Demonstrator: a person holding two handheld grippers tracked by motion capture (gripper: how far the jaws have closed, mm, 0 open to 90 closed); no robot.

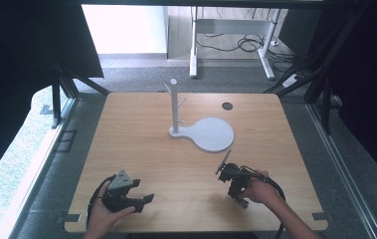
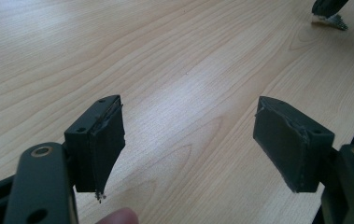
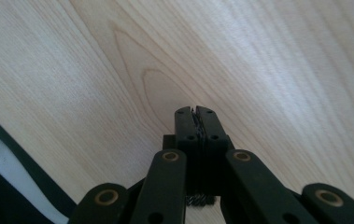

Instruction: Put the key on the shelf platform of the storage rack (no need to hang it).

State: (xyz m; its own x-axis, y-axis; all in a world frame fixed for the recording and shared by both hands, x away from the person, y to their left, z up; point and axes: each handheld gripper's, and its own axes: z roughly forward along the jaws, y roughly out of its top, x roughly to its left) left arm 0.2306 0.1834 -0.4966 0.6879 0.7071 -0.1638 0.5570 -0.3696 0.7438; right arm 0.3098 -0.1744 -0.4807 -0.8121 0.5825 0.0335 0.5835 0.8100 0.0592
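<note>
Presently, item 1: white stand [image 1: 176,107], i.e. a round flat base plate [image 1: 212,134] with an upright post near its left end, post carrying short angled pegs. Location: middle of tabletop [image 1: 141,149], somewhat toward far edge, well apart from both claws.

Handling (est.): rigid, likely light plastic or painted wood; smooth finish, prob. a bit slippery. Base is broad and low, so stable; post is thin and the pegs could snap if levered. Best hold: low on the post, or pinch the plate rim.

Orientation: post's long axis vertical, top knob up. Plate's long axis runs approx. parallel to far edge, round end toward right edge, post end toward left.

Item 2: left claw [image 1: 146,198], near-left part of tabletop; jaws wide apart, nothing between them, bare wood beyond.

Item 3: right claw [image 1: 224,162], near-right part; jaws pressed together on nothing, tips aimed roughly at the plate, not touching it.

Item 4: dark round grommet [image 1: 227,105], toward far-right corner.
</note>
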